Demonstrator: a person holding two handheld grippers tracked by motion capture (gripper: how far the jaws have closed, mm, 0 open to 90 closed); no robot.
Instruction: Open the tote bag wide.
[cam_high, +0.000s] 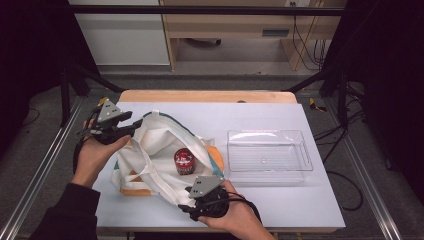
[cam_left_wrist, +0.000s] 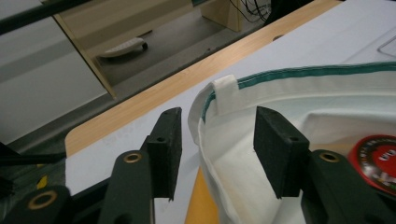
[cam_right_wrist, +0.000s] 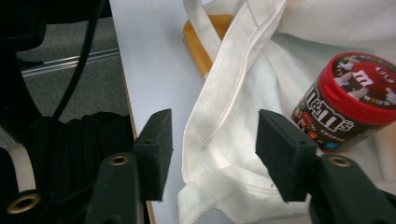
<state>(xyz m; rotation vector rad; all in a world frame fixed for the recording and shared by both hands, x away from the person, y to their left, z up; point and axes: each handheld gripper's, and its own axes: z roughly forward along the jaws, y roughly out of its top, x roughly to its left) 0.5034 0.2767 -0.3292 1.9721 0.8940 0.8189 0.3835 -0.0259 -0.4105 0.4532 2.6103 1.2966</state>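
Both tools, left tool (cam_high: 131, 127) and right tool (cam_high: 187, 206), stand half open astride the bag's rim (cam_left_wrist: 299, 73), gripping nothing, with the candy jar (cam_high: 184, 161) between them at centre frame.

A soft white cloth bag (cam_high: 155, 150) with a woven green trim is lying in matt, slightly creased folds. Inside it, a glossy plastic candy canister (cam_high: 184, 161) with a shiny red printed lid is catching the light. A clear, smooth plastic tray (cam_high: 269, 156) is gleaming beside it. The desk (cam_high: 260, 117) is showing a smooth matt white top with a pale wood edge. The tongs' pads (cam_right_wrist: 156, 147) are looking like rough black foam on matt black plastic.
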